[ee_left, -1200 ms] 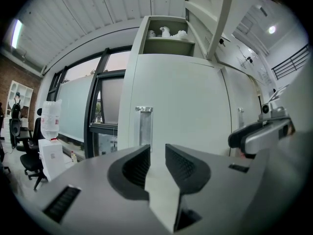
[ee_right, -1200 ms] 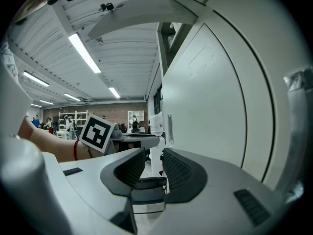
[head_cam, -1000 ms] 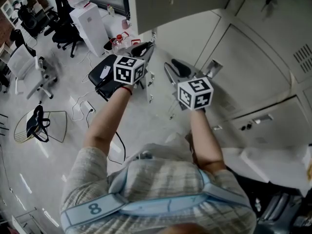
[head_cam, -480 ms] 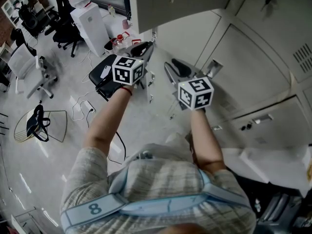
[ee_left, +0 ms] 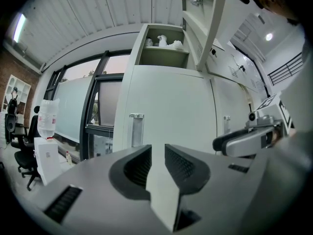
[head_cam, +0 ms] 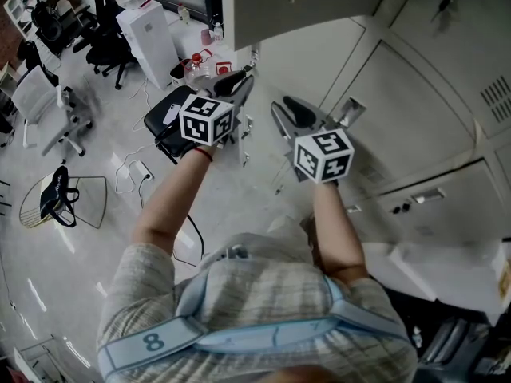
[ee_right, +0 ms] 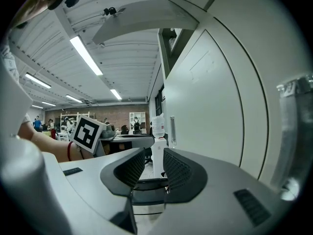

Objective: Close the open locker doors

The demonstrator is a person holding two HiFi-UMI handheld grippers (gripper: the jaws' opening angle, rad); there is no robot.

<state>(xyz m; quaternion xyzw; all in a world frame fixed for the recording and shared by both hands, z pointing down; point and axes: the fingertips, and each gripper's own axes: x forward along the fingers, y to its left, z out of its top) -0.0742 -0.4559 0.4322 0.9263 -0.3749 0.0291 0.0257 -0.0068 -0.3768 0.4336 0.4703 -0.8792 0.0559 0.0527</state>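
Observation:
A bank of pale grey lockers (head_cam: 399, 94) fills the right of the head view. One upper locker door (head_cam: 295, 2) swings open above both grippers. My left gripper (head_cam: 238, 82) points toward the locker bank's left end, below that door. My right gripper (head_cam: 287, 112) is beside it, close to a closed door's handle (head_cam: 349, 110). In the left gripper view the open door (ee_left: 203, 28) and its compartment (ee_left: 164, 50) with white items are high above the left gripper (ee_left: 158, 153). Both the left gripper and the right gripper (ee_right: 154, 158) are narrowly open and hold nothing.
On the floor to the left are a white water dispenser (head_cam: 148, 42), a black case (head_cam: 172, 122), red-capped bottles (head_cam: 196, 66), office chairs (head_cam: 48, 118), loose cables (head_cam: 132, 174) and a wire basket with a black bag (head_cam: 64, 202). A metal handle (ee_right: 293, 131) is close at the right.
Both grippers have drifted a little upward in the head view. Nothing was taken hold of and the open door has not moved.

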